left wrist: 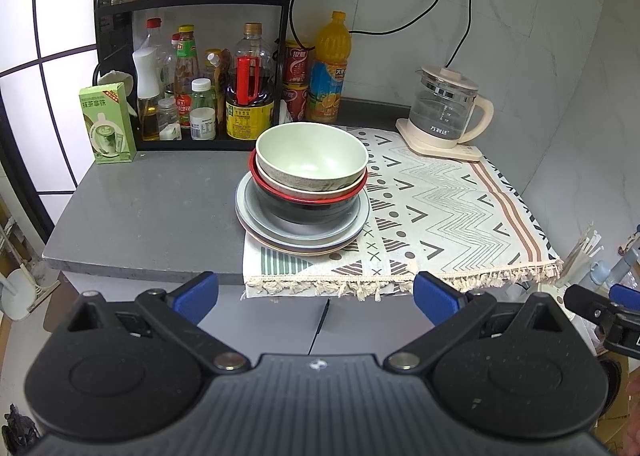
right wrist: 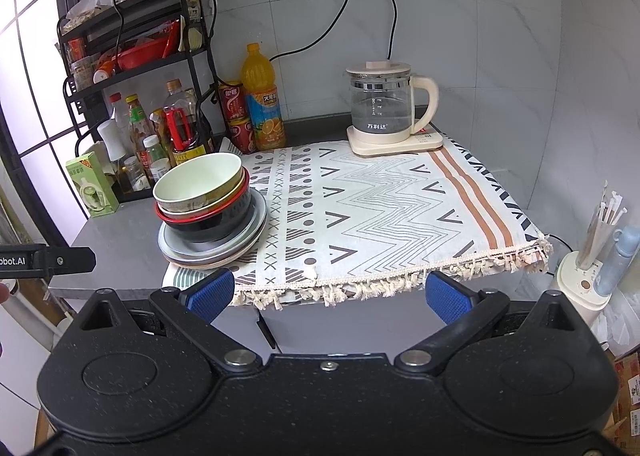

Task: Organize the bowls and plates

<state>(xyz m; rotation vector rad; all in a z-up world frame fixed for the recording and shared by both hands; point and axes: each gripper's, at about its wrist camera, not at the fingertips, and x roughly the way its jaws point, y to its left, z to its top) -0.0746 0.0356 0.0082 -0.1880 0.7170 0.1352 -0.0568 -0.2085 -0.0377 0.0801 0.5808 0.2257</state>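
A pale green bowl (left wrist: 311, 154) tops a stack of nested bowls, with a beige bowl and a black bowl with a red rim (left wrist: 308, 206) under it. The bowls stand on stacked grey plates (left wrist: 300, 234) at the left edge of a patterned cloth (left wrist: 440, 208). The stack also shows in the right wrist view (right wrist: 200, 180). My left gripper (left wrist: 316, 298) is open and empty, held in front of the counter edge below the stack. My right gripper (right wrist: 330, 294) is open and empty, in front of the cloth's fringe, right of the stack.
A black rack (left wrist: 192, 68) of sauce bottles stands behind the stack. A green carton (left wrist: 108, 122), red cans and an orange juice bottle (left wrist: 330, 68) flank it. A glass kettle (left wrist: 446, 108) sits at the cloth's back right. A utensil holder (right wrist: 588, 276) stands beyond the counter's right end.
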